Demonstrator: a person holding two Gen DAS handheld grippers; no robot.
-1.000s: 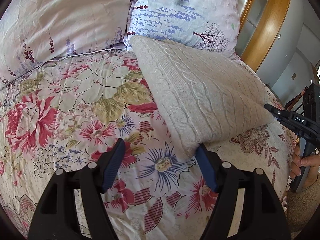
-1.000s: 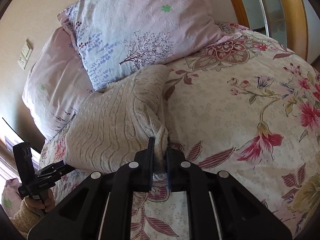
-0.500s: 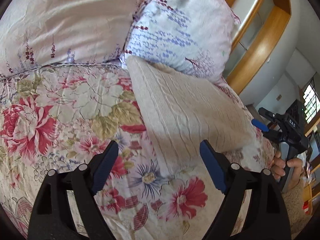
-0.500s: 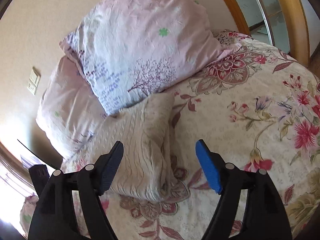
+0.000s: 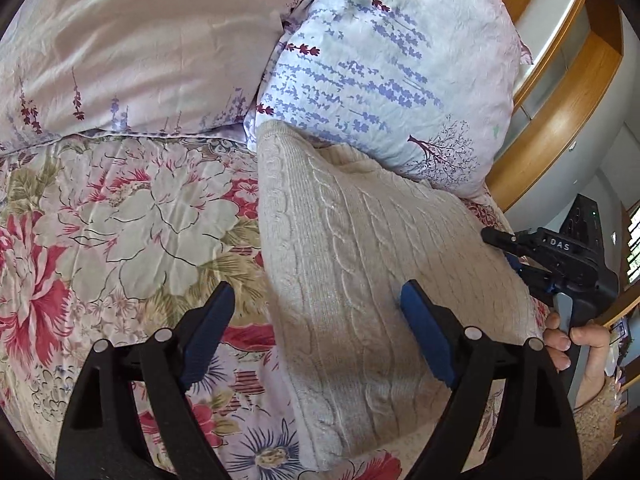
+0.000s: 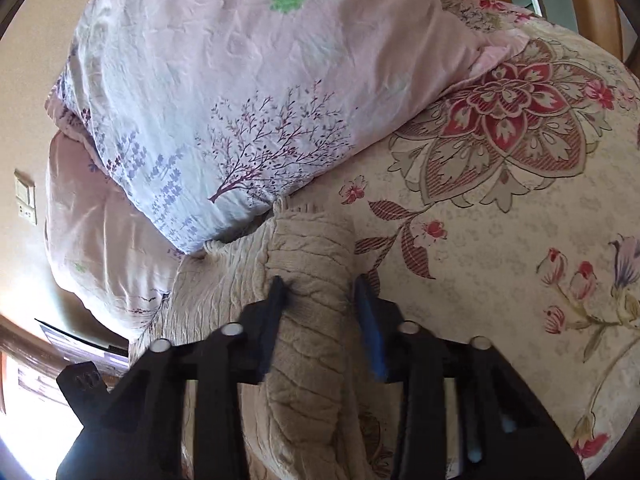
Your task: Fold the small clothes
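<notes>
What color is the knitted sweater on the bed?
Cream, with a cable-knit pattern; the sweater shows best in the left wrist view.

This is a bedroom in a home — a made bed takes up nearly all of both views. A bedspread (image 5: 120, 216) printed with big red and cream flowers covers it, and two pillows (image 5: 380, 60) in pale lavender-print cases lean at the head edge. A cream cable-knit sweater (image 5: 360, 280) lies on the cover just below them. A curved wooden frame (image 5: 560, 92) with glass panels stands past the bed's far edge, and a light switch (image 6: 25, 196) sits on the plain wall — ordinary household fittings.
</notes>
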